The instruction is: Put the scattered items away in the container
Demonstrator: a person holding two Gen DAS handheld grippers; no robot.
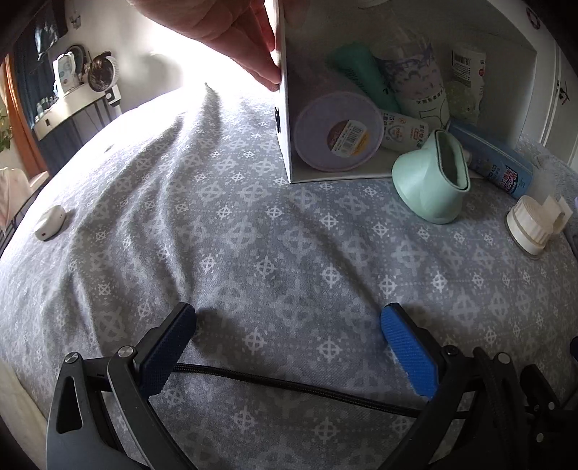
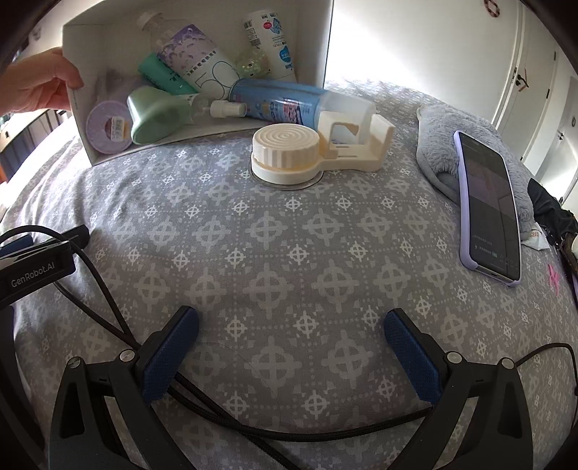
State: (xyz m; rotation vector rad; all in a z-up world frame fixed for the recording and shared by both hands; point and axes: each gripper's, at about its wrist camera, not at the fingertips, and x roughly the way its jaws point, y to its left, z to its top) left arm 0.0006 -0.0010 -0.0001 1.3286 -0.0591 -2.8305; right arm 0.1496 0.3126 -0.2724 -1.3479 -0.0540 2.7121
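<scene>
A white box [image 1: 285, 119] [image 2: 81, 119] lies tipped on its side on the grey patterned bedspread, its mouth facing me. A bare hand [image 1: 231, 32] [image 2: 39, 86] holds its left wall. Inside lie a purple tub [image 1: 337, 132] [image 2: 108, 124], tubes and bottles. A mint green cup [image 1: 430, 180] [image 2: 155, 114] and a blue spray bottle [image 1: 495, 162] [image 2: 285, 103] lie at its mouth. A cream suction holder [image 1: 534, 226] [image 2: 307, 150] sits on the bed outside. My left gripper [image 1: 287, 347] and right gripper [image 2: 290, 347] are both open and empty, resting low over the bedspread.
A small white case [image 1: 50, 221] lies far left on the bed. A phone in a lilac case [image 2: 487, 206] rests on a grey plush slipper [image 2: 444, 144] at the right. Black cables [image 2: 108, 289] and the left gripper's body [image 2: 32, 267] lie at the left.
</scene>
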